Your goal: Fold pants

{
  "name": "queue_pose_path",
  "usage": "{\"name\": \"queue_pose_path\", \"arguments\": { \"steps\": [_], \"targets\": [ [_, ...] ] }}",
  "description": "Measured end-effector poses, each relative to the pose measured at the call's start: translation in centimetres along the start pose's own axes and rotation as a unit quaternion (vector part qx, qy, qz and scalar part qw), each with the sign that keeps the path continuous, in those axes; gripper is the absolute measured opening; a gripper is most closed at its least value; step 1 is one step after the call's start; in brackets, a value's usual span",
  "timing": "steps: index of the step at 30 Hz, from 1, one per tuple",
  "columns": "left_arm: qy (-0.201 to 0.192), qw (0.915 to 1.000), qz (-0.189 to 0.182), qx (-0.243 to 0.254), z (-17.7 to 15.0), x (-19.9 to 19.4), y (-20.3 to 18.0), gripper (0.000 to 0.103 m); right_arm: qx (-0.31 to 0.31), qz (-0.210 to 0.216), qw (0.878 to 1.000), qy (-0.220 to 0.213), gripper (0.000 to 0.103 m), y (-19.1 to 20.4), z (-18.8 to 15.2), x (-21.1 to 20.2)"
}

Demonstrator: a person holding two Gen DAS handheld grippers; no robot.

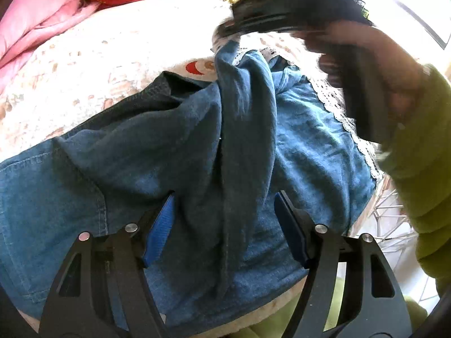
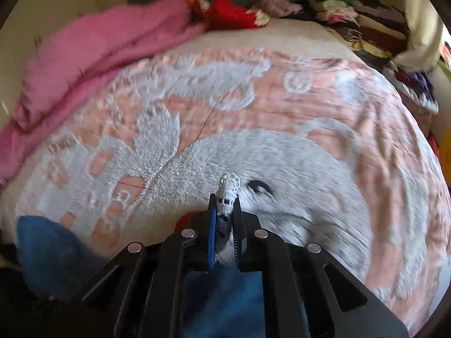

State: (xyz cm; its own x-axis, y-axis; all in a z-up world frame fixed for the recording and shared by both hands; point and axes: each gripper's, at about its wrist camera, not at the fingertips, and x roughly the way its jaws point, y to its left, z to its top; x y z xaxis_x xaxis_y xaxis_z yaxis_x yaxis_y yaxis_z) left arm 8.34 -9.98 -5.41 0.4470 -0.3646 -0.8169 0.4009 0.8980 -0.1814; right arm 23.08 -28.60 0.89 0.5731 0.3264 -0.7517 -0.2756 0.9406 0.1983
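Blue denim pants (image 1: 157, 146) with white lace trim (image 1: 349, 126) lie crumpled on the bed. In the left wrist view my left gripper (image 1: 224, 205) is open, its blue pads on either side of a raised fold of denim, not closed on it. My right gripper (image 1: 225, 32) appears there at the top, lifting a pant leg by its hem. In the right wrist view the right gripper (image 2: 224, 211) is shut on the white lace hem (image 2: 229, 190), with blue denim (image 2: 222, 295) hanging below it.
The bed has a peach and white patterned cover (image 2: 253, 146). A pink quilt (image 2: 93, 64) lies at the far left, red cloth (image 2: 231, 14) and stacked clothes (image 2: 366, 22) at the back. A wire rack (image 1: 391, 219) stands off the bed's right edge.
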Motion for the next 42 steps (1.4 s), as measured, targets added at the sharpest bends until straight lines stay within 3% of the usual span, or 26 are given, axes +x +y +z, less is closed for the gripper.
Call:
{"name": "queue_pose_path", "arguments": {
  "steps": [4,6,7,8,10,16,19,22,33,36,37,38,39,40,42],
  "targets": [
    [-0.007,0.9998,0.014,0.012,-0.2,0.1,-0.5,0.062,0.049,0.014,0.998,-0.033,0.009,-3.1,-1.5,-4.9],
    [-0.008,0.9993,0.026,0.025,-0.3,0.1,-0.6,0.043,0.065,0.009,0.996,-0.055,0.009,-4.6,-2.9,-8.1],
    [-0.008,0.9987,0.036,0.036,-0.2,-0.1,-0.9,0.02,0.07,0.007,0.996,-0.061,0.009,-4.9,-3.4,-9.2],
    [-0.008,0.9984,0.037,0.043,0.0,-0.2,-0.8,0.007,0.08,0.006,0.995,-0.066,0.009,-5.6,-4.2,-10.5],
    [-0.01,0.9981,0.025,0.055,-0.1,-1.2,-1.0,0.0,0.103,0.019,0.992,-0.07,0.009,-6.8,-6.3,-12.9],
    [-0.026,0.9921,0.029,0.119,-1.7,-4.4,-3.2,0.0,0.14,0.029,0.988,-0.057,0.009,-8.4,-13.6,-17.2],
    [-0.01,0.9905,0.029,0.134,-2.6,-4.0,-3.5,0.0,0.164,0.037,0.985,-0.04,0.009,-9.2,-17.1,-17.5],
    [0.017,0.9889,0.027,0.145,-3.8,-3.2,-4.0,0.0,0.179,0.019,0.984,-0.007,0.009,-9.5,-20.1,-16.0],
    [0.043,0.9879,0.033,0.145,-4.6,-2.3,-4.1,0.002,0.194,0.01,0.981,0.024,0.009,-9.9,-24.1,-14.5],
    [0.044,0.9879,0.033,0.145,-4.6,-2.1,-4.0,0.002,0.201,0.015,0.979,0.027,0.014,-10.3,-24.2,-14.6],
    [0.043,0.9881,0.029,0.144,-4.8,-2.3,-4.1,0.004,0.198,0.01,0.98,0.027,0.021,-10.3,-24.1,-14.9],
    [0.044,0.9884,0.027,0.143,-4.9,-2.5,-4.1,0.009,0.194,-0.001,0.981,0.027,0.029,-10.4,-24.0,-15.4],
    [0.044,0.9889,0.023,0.14,-5.0,-2.7,-4.1,0.014,0.19,-0.02,0.981,0.022,0.045,-10.5,-23.9,-16.2],
    [0.042,0.9897,0.015,0.136,-5.2,-3.2,-4.0,0.027,0.187,-0.032,0.982,0.009,0.047,-10.6,-23.7,-17.1],
    [0.031,0.9914,0.007,0.127,-5.5,-4.3,-3.6,0.033,0.175,-0.051,0.983,-0.016,0.047,-10.5,-23.1,-18.6]
  ]
}}
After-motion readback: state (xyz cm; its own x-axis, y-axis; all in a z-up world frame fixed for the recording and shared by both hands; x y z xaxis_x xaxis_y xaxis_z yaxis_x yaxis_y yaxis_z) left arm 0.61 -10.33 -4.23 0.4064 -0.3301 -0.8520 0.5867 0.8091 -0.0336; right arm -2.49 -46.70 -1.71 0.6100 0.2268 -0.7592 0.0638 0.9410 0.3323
